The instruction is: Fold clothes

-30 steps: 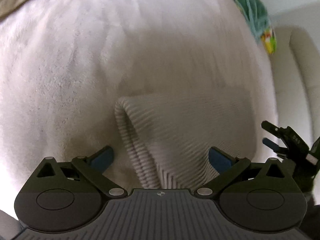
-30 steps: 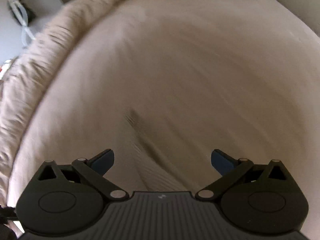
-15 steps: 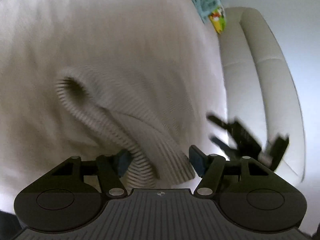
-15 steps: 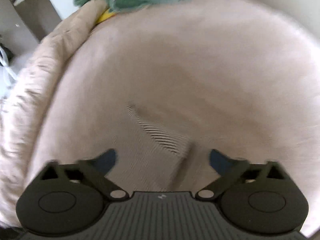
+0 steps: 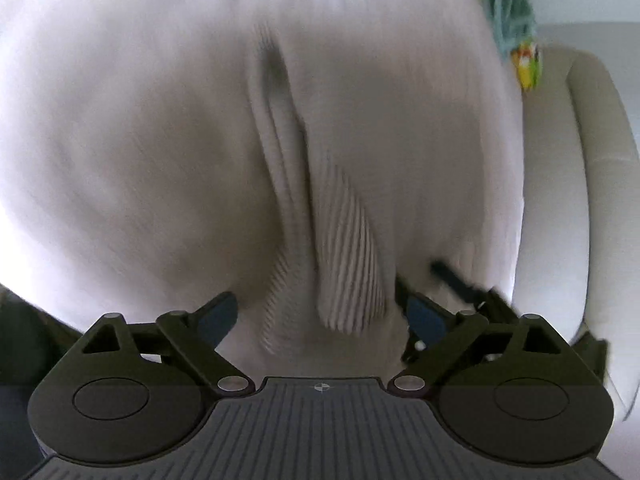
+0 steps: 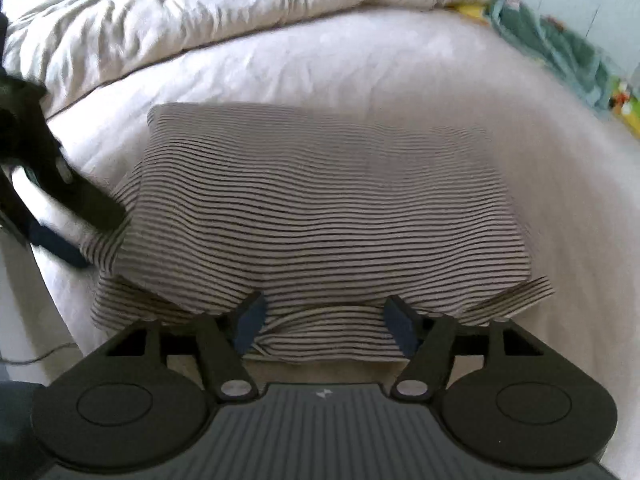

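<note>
We find the striped garment (image 6: pixel 320 208) lying folded on the bed (image 6: pixel 360 68), directly ahead of the right tool (image 6: pixel 324 322). Its jaws are closing astride the near hem, pads not yet pressing, which we judge prepares the next fold. The left tool (image 5: pixel 320 314), at the garment's left edge, is opening; bunched cloth lies between its jaws, ungripped, seemingly just let go.

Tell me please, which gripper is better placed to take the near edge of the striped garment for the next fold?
Probably the right gripper: its closing jaws already straddle the near hem of the striped garment. The left gripper sits at the garment's side corner, with its jaws opening.
</note>
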A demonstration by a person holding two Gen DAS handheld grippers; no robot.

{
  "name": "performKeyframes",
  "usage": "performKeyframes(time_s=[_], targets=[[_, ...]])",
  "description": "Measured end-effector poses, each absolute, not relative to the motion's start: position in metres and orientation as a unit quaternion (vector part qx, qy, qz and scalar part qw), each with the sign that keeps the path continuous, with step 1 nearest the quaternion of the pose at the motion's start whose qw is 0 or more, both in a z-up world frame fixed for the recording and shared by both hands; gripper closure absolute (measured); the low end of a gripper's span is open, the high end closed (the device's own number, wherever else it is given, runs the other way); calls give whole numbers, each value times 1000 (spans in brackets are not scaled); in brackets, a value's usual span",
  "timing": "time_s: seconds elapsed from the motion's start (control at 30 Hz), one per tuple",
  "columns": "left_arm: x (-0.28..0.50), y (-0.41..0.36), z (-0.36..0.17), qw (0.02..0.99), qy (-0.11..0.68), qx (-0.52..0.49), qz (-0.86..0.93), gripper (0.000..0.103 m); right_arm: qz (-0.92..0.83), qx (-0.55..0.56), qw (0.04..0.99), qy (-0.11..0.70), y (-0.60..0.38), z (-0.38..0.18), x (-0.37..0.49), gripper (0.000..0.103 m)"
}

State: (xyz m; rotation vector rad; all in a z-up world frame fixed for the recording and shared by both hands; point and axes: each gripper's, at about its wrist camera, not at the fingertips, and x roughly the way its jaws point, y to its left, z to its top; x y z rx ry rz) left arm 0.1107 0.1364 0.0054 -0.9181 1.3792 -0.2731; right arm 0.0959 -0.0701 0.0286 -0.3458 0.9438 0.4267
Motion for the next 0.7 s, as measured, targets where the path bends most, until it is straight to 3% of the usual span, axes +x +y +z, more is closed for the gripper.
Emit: performKeyframes(time_s=[0.1,0.23,0.47,0.5,0.6,0.7], targets=[[118,112,7,674,611,-390,-142,8,203,-167,862,434,-81,43,83,34],[121,103,36,680,571,-419,-192,8,234,-206,867,389,-63,51,60,17],[119,124,65,667,547,-460,-209,8,281,-292,864,300,-10,14,38,10],[120,128,69,668,544,-464,-206,8,278,-301,864,293,-1,7,42,12],[115,140,73,698,528,-449,-180,7,242,-273,880,305,7,9,65,56],[102,155,75,738,513,-422,-120,6,229,-167,887,364,-6,24,90,55]])
